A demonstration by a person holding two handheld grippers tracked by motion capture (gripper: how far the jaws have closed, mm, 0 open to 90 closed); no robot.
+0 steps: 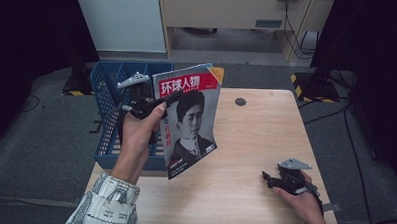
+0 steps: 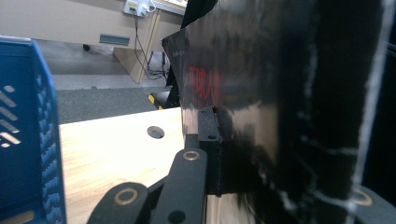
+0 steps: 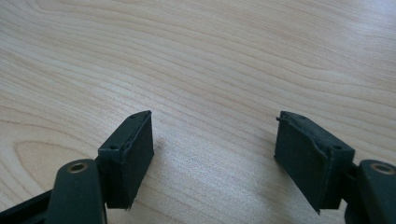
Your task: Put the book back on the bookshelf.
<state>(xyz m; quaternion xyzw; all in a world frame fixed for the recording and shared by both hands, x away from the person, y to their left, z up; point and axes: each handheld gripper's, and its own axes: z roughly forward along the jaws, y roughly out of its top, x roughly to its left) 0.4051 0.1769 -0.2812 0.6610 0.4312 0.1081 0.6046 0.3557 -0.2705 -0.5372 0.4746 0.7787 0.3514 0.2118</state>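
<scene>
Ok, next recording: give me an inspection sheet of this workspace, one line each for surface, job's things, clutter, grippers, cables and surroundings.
Surface: light wooden table with a round hole near the far edge; bare wood under the right gripper.
Job's things: magazine with a red title band and a portrait cover, held upright above the table's left part; blue basket with dividers at the left edge.
Clutter: nothing seen.
Grippers: left gripper shut on the magazine's left edge; right gripper low over the table at the near right, jaws open, nothing between them.
Cables: black cables on the floor beyond the table.
Surroundings: grey carpet, wooden desk behind, dark sides.
</scene>
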